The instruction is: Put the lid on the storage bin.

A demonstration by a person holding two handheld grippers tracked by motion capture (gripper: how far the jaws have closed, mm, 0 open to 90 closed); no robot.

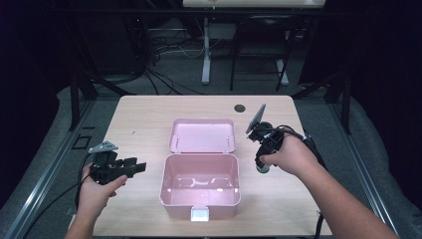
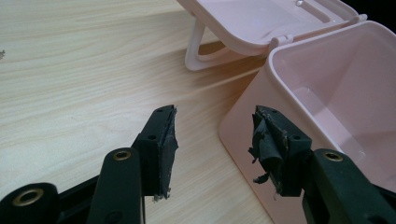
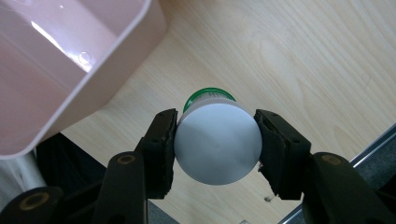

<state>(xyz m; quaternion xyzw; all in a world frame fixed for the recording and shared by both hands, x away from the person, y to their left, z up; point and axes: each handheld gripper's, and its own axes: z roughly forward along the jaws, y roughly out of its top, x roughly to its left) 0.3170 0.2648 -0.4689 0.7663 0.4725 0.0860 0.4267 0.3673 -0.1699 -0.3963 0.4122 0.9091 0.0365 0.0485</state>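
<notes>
A pink plastic box (image 1: pixel 200 185) stands open in the middle of the table, its lid (image 1: pixel 201 135) folded back flat behind it. My right gripper (image 3: pixel 215 143) is shut on a small white jar with a green band (image 3: pixel 217 140), gripped across its round cap and held above the wood just right of the box; in the high view the jar (image 1: pixel 262 168) pokes out below the right hand. My left gripper (image 2: pixel 215 140) is open with nothing between its jaws, held low at the box's left wall (image 2: pixel 252 135); in the high view the left gripper (image 1: pixel 137 168) points toward the box.
The box (image 3: pixel 56 70) looks bare inside. A dark round hole (image 1: pixel 240 108) sits in the tabletop at the back. The table's right edge (image 3: pixel 373 149) lies close beside the jar. Cables and frame legs cover the floor beyond the table.
</notes>
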